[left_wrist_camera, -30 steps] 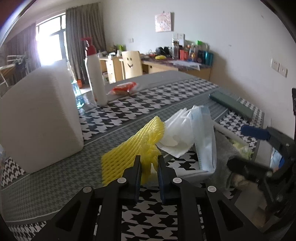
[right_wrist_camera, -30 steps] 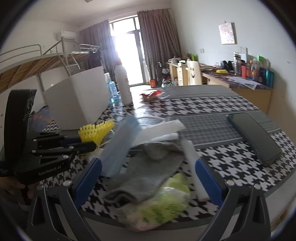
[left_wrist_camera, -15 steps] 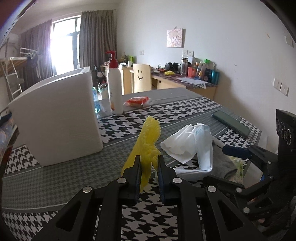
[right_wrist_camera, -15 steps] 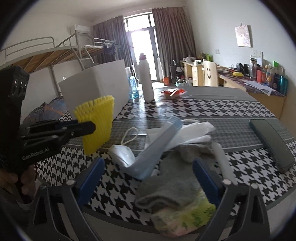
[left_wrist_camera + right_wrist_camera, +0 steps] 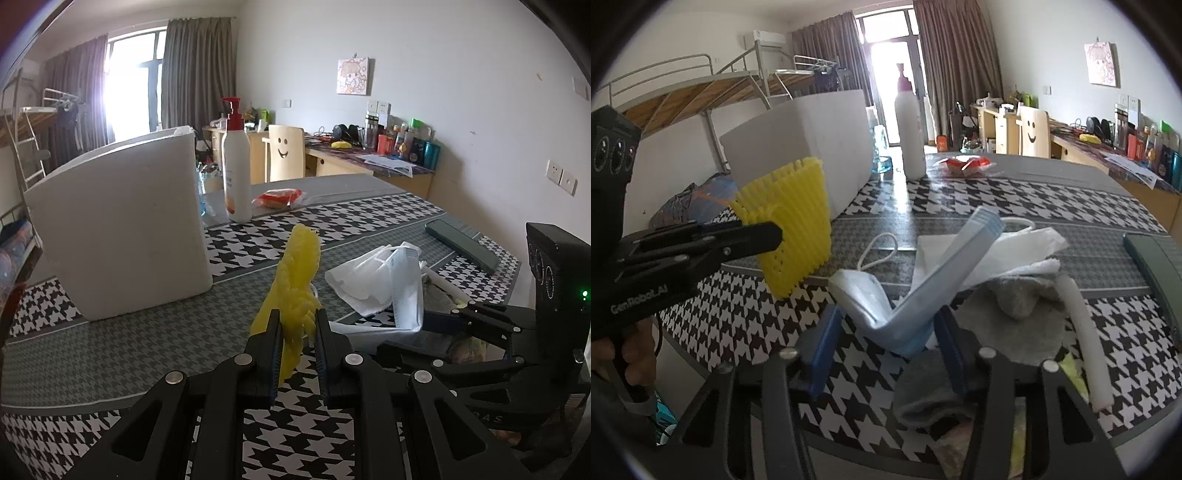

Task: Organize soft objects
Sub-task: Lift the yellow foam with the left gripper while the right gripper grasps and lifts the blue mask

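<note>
1. Risk one lies with the left gripper [image 5: 297,332], clamped on a yellow foam net [image 5: 297,273] lifted clear of the checked table [image 5: 147,332]. The pinch catches only the net's lower edge, and the springy mesh could slide out before it reaches the white foam box [image 5: 122,236] at far left, the likely drop spot.
2. Right gripper [image 5: 886,339] is closing, its blue pads either side of a folded blue face mask [image 5: 923,295] near the table's front edge. Whether the pads already press on it cannot be told.
3. Trouble could follow if the pads catch only a thin fold: the mask may slip free on lifting.
4. Ear loops [image 5: 877,249] trail across the cloth at left, and white tissue [image 5: 1027,247] lies against the mask. A lift might drag either along.
5. Grey sock [image 5: 1012,310] and a white foam tube [image 5: 1082,332] crowd the near right edge and could be nudged off the table.
6. Both tools work close together and may collide.
</note>
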Available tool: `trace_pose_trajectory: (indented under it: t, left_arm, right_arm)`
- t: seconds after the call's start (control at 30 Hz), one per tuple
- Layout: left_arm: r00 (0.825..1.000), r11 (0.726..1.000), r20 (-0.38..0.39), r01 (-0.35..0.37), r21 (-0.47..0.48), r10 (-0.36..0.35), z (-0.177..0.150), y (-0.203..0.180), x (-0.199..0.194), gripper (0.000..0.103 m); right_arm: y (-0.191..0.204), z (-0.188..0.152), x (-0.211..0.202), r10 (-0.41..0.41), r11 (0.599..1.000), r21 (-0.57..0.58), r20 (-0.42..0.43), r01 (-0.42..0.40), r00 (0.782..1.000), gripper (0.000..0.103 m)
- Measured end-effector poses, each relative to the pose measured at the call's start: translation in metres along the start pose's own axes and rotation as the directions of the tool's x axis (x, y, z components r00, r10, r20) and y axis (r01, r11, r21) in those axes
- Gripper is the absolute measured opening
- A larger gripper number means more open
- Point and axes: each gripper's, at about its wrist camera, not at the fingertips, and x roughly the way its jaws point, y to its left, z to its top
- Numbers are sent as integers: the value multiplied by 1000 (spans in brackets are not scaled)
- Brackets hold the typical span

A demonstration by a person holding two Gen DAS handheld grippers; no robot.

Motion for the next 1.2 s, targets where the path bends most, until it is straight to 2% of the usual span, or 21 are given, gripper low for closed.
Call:
trace_pose_trajectory:
  t: [0.1, 0.3, 0.43, 0.77, 1.03, 1.2]
  left_arm:
    - [1000, 1000, 0, -1, -6, 1, -1, 3, -2, 17]
    - [1000, 1000, 10, 1, -15, -1, -1, 7, -6, 17]
    - [1000, 1000, 24, -3, -20, 4, 0, 10, -12, 17]
    - [999, 1000, 53, -6, -28, 7, 11, 14, -29, 17]
    - [997, 997, 50, -49, -60, 52, 21, 15, -33, 17]
    - [992, 991, 50, -115, -73, 119, 26, 15, -33, 17]
  right_arm:
    - [2, -1, 2, -4, 1000, -7, -12, 3, 1000, 49]
    - [1, 0, 3, -4, 1000, -2, -21, 4, 1000, 23]
    - [2, 1, -2, -13, 1000, -11, -10, 13, 1000, 20]
    - [6, 20, -24, -27, 999, -27, 58, 28, 998, 20]
    - [4, 35, -32, -34, 999, -25, 88, 36, 996, 20]
    - [7, 42, -36, -35, 999, -32, 103, 38, 994, 20]
